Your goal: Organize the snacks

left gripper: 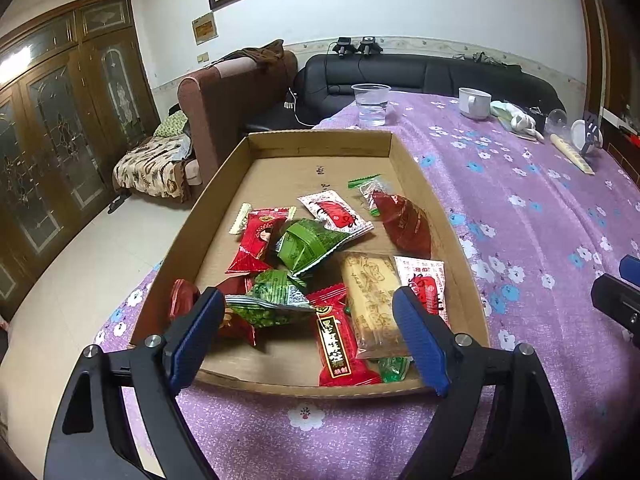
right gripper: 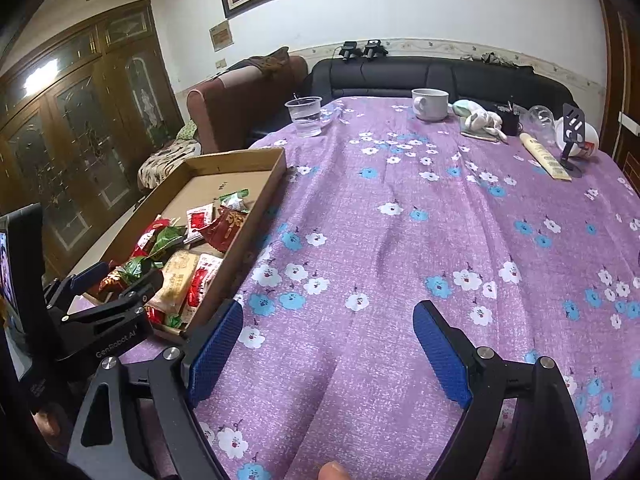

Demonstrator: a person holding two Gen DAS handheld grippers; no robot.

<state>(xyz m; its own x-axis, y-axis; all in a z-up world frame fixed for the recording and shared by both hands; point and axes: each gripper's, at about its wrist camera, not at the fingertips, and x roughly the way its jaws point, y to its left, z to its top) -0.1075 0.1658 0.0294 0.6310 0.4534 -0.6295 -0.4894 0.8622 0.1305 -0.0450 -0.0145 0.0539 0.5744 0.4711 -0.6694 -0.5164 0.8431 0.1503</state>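
Two grippers spread wide, both empty.
Left gripper [left gripper: 308,336] hangs over the cardboard tray [left gripper: 416,176] holding the snack packets [left gripper: 308,240]; right gripper [right gripper: 328,354] over bare purple tablecloth [right gripper: 400,208], tray at its left.

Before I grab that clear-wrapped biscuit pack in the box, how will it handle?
The biscuit pack looks flat and blocky, so probably stiff. Its glossy wrapper may slip between the open left gripper fingers. Biscuits likely crack if squeezed hard; neighbouring packets overlap its edges and might shift.

"GenRobot AI" — on left claw [right gripper: 116,280]
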